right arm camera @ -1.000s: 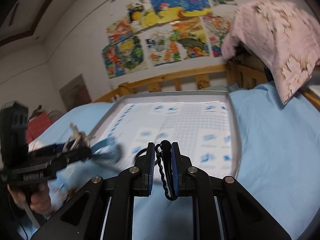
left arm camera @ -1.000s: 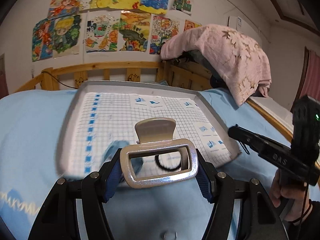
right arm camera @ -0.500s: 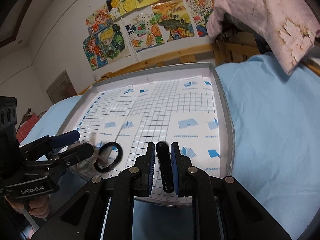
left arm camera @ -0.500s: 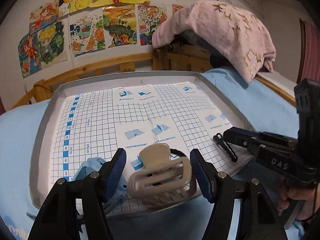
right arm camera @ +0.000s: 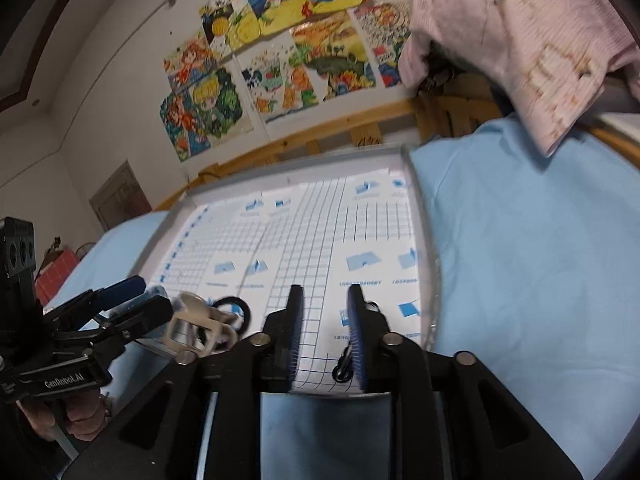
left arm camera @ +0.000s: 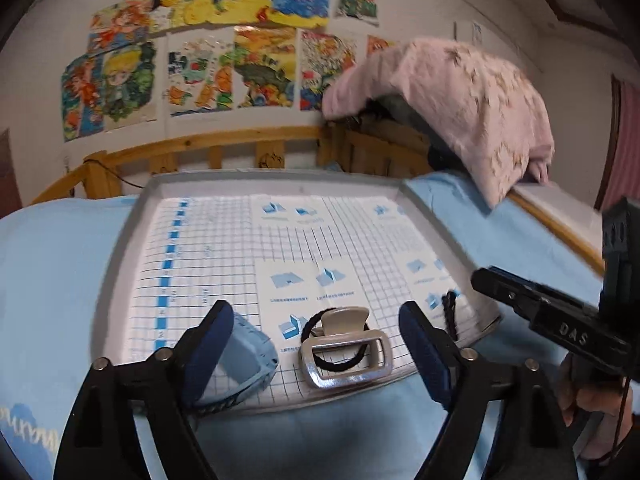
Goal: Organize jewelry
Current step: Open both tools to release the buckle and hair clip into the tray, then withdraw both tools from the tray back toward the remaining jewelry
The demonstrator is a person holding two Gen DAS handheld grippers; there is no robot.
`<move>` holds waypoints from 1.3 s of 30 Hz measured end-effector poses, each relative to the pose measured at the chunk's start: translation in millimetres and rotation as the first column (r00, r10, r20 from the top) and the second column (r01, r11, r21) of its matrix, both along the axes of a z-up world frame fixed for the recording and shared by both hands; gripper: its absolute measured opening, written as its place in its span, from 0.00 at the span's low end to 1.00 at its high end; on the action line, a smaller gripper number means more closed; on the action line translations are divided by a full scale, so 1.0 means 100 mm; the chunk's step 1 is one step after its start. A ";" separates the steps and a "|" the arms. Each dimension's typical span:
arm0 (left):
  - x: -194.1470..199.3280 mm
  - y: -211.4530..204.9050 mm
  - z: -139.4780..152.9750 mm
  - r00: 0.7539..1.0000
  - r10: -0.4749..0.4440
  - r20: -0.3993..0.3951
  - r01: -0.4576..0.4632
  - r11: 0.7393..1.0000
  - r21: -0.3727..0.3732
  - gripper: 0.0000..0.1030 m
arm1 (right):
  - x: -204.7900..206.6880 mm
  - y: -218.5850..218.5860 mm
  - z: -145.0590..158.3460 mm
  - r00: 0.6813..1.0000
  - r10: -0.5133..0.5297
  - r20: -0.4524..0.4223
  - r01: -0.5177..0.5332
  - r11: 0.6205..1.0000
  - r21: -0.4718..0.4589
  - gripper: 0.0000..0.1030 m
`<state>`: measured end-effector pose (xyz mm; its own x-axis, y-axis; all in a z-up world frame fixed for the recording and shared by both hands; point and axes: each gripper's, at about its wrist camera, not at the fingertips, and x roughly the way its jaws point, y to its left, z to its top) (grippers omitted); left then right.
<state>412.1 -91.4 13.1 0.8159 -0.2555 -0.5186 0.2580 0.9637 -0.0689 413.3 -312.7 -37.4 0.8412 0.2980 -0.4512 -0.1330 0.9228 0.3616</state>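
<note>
A grey tray (left arm camera: 120, 264) lined with grid paper lies on the blue bed. My left gripper (left arm camera: 316, 344) is open and empty. A beige hair claw clip (left arm camera: 346, 350) lies on the tray between its fingers, on top of a black hair tie (left arm camera: 320, 360). A light blue clip (left arm camera: 248, 360) lies beside the left finger. My right gripper (right arm camera: 326, 332) is open; a black braided hair tie (right arm camera: 346, 364) lies on the tray by its right finger, and also shows in the left wrist view (left arm camera: 450, 312). The claw clip (right arm camera: 200, 326) also shows in the right wrist view.
The tray (right arm camera: 424, 240) sits on a light blue bedsheet (right arm camera: 520, 280). A wooden bed rail (left arm camera: 224, 152) runs behind it under wall drawings. A pink blanket (left arm camera: 460, 100) hangs over the rail at the right.
My left gripper opened and let the beige claw clip down onto the tray. My right gripper opened and released the black braided hair tie at the tray's front right.
</note>
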 end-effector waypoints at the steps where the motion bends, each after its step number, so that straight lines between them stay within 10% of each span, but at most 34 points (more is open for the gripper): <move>1: -0.06 0.03 0.05 1.000 0.009 0.008 -0.009 1.000 -0.018 0.89 | -0.06 -0.01 0.06 1.000 -0.004 0.011 0.004 1.000 -0.002 0.30; 18: -1.84 0.43 0.91 0.970 0.097 0.223 -0.072 0.991 -0.117 1.00 | -2.09 -0.01 1.21 0.962 -0.018 0.274 0.041 0.996 -0.079 0.90; 39: -3.58 0.99 0.49 0.968 0.126 0.219 -0.106 0.989 -0.102 1.00 | -3.96 0.48 1.04 0.936 -0.014 0.353 0.086 0.979 -0.187 0.95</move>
<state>54.3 7.4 62.0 0.9354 -0.1890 -0.2988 0.1635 0.9806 -0.1084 17.2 -265.1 66.9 0.9671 0.1868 -0.1729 -0.1691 0.9792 0.1118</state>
